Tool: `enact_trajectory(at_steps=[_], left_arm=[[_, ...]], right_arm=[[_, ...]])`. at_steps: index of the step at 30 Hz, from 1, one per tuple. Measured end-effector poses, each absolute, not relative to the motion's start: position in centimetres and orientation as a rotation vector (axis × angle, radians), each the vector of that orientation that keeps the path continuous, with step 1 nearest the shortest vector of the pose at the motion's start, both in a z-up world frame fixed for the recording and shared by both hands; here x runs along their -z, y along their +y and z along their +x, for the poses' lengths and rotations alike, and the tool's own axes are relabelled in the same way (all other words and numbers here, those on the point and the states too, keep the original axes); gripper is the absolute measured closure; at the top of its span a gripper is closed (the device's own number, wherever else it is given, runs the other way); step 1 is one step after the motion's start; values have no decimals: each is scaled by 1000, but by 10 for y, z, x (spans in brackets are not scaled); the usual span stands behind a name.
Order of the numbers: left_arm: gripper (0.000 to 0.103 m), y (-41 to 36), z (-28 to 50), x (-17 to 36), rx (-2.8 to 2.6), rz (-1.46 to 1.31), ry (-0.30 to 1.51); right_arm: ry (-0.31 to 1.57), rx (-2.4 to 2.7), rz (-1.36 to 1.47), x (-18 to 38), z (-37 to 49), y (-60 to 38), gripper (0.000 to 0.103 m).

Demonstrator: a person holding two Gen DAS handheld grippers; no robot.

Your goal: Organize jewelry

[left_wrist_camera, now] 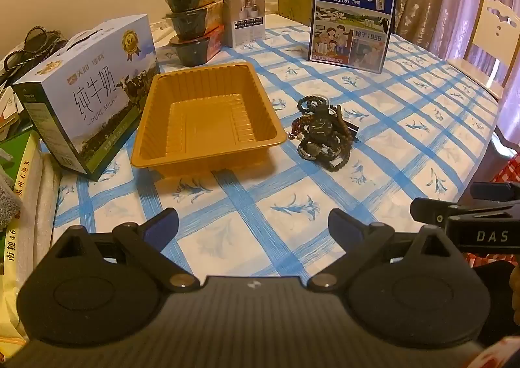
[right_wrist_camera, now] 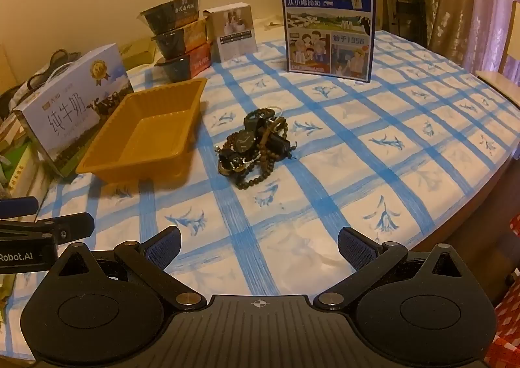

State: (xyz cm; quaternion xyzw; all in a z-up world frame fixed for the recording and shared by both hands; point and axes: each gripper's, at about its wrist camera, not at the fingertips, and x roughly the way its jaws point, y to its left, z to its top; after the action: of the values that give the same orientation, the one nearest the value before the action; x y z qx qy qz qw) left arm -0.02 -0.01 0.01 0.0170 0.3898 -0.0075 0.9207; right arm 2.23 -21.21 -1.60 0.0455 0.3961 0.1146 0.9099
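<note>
Both tools hang back over the near edge of the surface (right_wrist_camera: 357, 127), pitched down toward it, each spread as wide as it goes with nothing between the fingers: the left tool (left_wrist_camera: 253, 225) faces the gold tray (left_wrist_camera: 208, 118), the right tool (right_wrist_camera: 260, 244) faces the jewelry pile (right_wrist_camera: 256, 147). That pile sits ahead of the right tool and a little to its left, just beside the tray's right wall but not touching it. It is a knot of bead strings, at least one dark watch and a thin pale chain, all lying across one another. That is where trouble looks likely to me: a pinch on one strand could drag the whole clump along, or a bead string could slide out of the fingers halfway to the tray. The tray itself looks light and thin, so a nudge might skid it. Its ribbed basin holds nothing yet. Behind it, out of easy reach, stand milk cartons (left_wrist_camera: 87, 92) and stacked lidded bowls (left_wrist_camera: 191, 20).
</note>
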Motion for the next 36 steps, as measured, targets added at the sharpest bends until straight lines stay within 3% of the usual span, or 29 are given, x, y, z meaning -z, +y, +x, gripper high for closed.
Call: enact_trajectory(at_steps=[36], left_arm=[[5,4,4,-9,15,38,794]], right_arm=[[801,-231,84,13,21,-211,0]])
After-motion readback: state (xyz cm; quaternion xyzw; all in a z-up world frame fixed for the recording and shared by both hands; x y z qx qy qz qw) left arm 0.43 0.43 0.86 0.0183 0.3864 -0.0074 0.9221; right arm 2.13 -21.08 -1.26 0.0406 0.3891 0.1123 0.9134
